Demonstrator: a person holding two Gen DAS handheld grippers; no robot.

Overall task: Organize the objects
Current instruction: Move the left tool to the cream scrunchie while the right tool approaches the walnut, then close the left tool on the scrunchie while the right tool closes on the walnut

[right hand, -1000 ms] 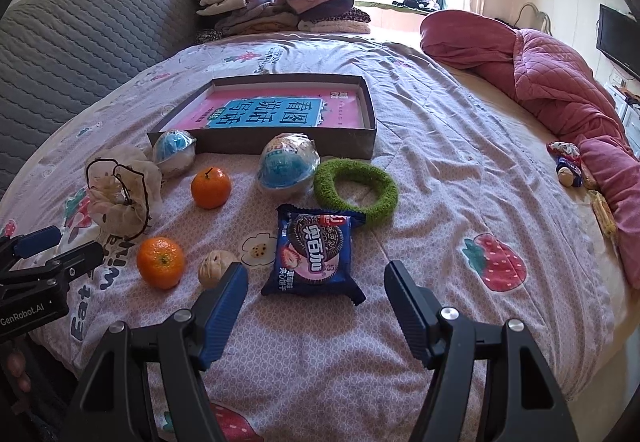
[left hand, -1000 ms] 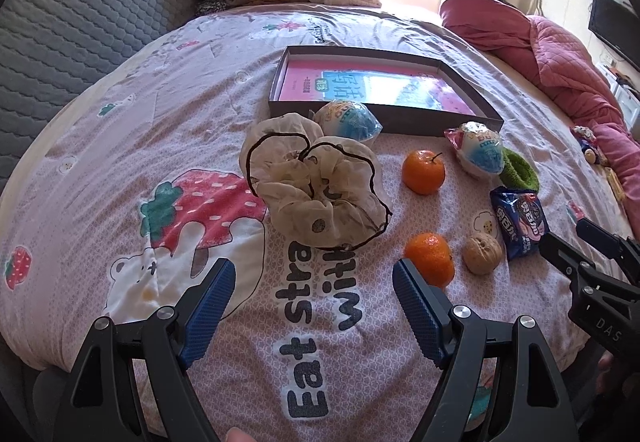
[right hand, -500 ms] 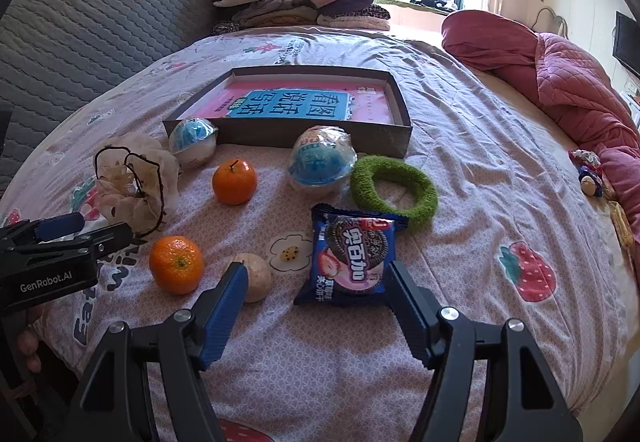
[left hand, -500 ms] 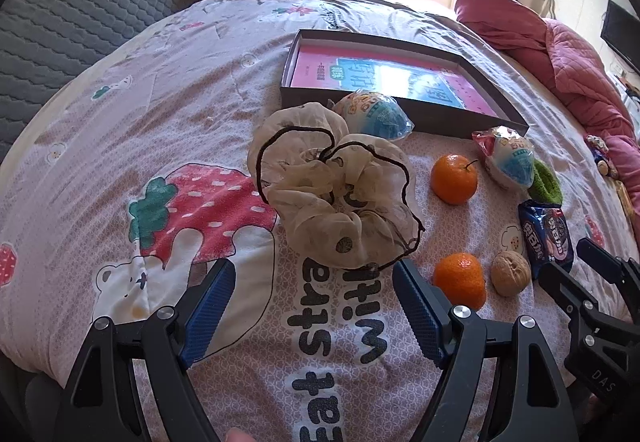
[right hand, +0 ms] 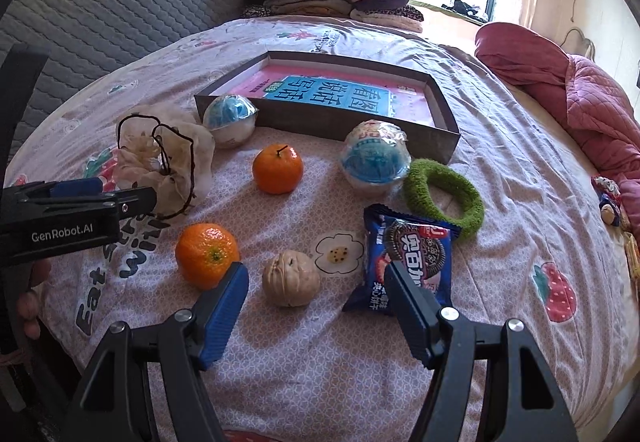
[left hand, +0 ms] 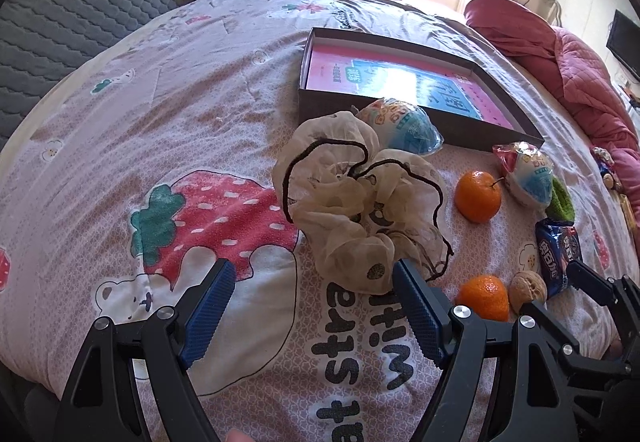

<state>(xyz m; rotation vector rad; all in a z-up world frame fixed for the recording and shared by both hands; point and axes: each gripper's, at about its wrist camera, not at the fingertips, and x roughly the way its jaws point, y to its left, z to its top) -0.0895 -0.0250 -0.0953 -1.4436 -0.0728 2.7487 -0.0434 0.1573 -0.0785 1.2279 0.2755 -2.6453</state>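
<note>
Scrunchie (left hand: pixel 360 202) first, since that's what the left gripper (left hand: pixel 310 306) is lined up on: a floppy beige chiffon one with dark trim, lying on the bedspread (left hand: pixel 160 102) dead ahead at 12 o'clock of the left wrist view, its near edge just about level with the blue fingertips (left hand: pixel 212 294). Jaws are wide apart, nothing in them. The box (left hand: pixel 420 110), a shallow tray with a pink-and-blue book in it, sits further out at about 1 o'clock, which looks like the obvious drop spot, though that's my guess. If it were me I'd push in a bit deeper so the pads straddle the bunched middle rather than the loose frill, then close slow; thin fabric slips out if you only catch the edge, and you don't want to pinch the sheet with it. Moving right, there's a wrapped blue ball (left hand: pixel 404 126) touching the scrunchie's far side, so lift straight up or it'll roll. Over in the right wrist view, the right gripper (right hand: pixel 316 294) is also open and empty, with the walnut (right hand: pixel 291 278) sitting right between its fingers at 12 o'clock, an orange (right hand: pixel 206 254) at 11 and the cookie pack (right hand: pixel 408 262) at 1. Walnut's round and hard, so a centred squeeze, not a tip grab.
</note>
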